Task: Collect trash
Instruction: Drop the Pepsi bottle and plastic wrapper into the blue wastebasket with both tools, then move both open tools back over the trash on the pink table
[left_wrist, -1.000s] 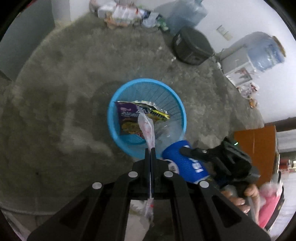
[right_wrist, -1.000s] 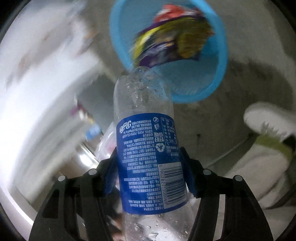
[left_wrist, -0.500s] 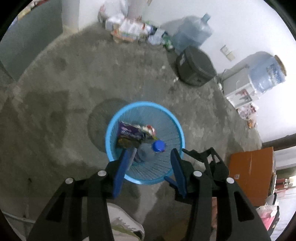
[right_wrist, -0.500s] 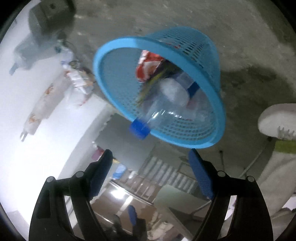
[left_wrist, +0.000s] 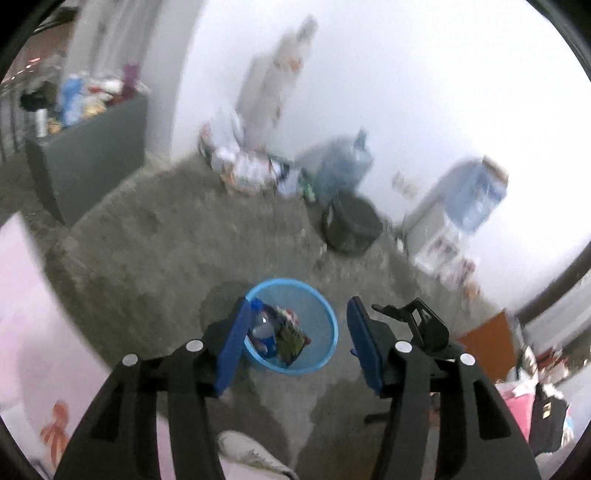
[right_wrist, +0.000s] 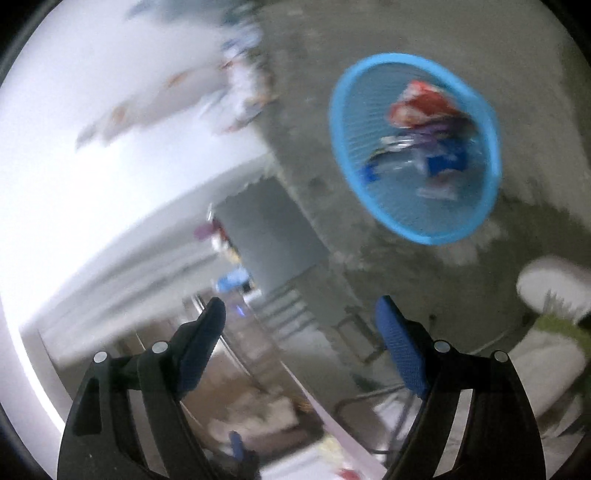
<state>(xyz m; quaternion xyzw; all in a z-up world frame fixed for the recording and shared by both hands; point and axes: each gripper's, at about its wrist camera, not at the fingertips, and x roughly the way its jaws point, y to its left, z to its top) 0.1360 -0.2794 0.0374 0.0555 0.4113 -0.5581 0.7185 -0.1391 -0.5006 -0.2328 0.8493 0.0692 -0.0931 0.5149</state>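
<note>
1. One blue mesh basket (left_wrist: 325, 332) stood on the grey concrete floor (left_wrist: 166, 251), and the collected trash lay inside it: one clear plastic bottle (right_wrist: 413, 162) with a blue label, plus what looked like two or three snack wrappers (right_wrist: 421, 105), too blurred to count surely.
2. The left gripper (left_wrist: 295, 339) hung above the basket, its jaws opening with nothing between them.
3. The right gripper (right_wrist: 299, 343) also stood with its jaws wide apart and empty, the basket well off to its upper right.
4. I judged the dropping-in step finished; both tools were free for another piece.
5. The next move would call for turning toward more litter, perhaps the one heap of bags and packets (left_wrist: 247, 166) against the far wall, and closing a gripper on a single item.
6. Two big water jugs (left_wrist: 343, 166) and one dark round bin (left_wrist: 351, 227) stood near that heap.
7. One white shoe (right_wrist: 554, 291) showed beside the basket.
</note>
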